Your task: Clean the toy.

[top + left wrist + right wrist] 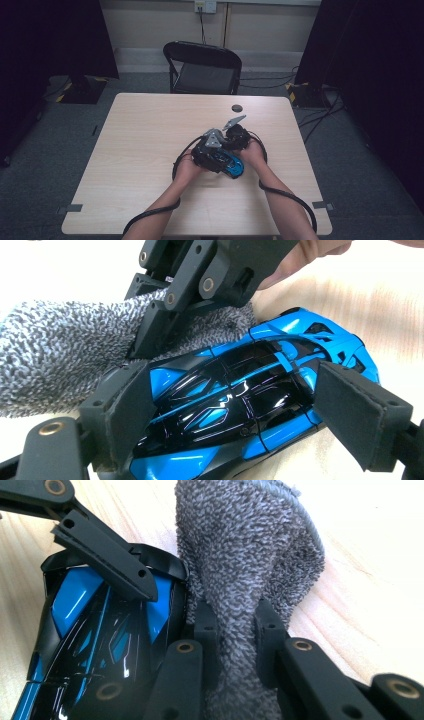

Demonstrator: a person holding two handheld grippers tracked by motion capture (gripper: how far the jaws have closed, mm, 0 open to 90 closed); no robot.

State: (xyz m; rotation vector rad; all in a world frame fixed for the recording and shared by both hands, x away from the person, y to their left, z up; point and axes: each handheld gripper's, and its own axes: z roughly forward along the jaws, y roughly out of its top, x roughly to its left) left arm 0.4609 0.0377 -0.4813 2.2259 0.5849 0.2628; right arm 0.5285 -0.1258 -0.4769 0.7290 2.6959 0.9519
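Blue-and-black toy car (250, 405) sits on the bench (140, 150), right of centre, closer to the near edge. Left hand-held gripper (235, 412) is clamped across the car body, pads on both sides. Right hand-held gripper (235, 645) is closed tight on a grey terry cloth (250, 570), which presses against the car's end. Both hands meet over the car. Small dark round disc (236, 107) lies near the far edge, well apart.

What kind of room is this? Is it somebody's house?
Probably not a house; it looks like a plain workroom or lab. A bare light wooden table stands on grey carpet, black curtains hang at the sides, and a black folding chair sits behind with cables on the floor.
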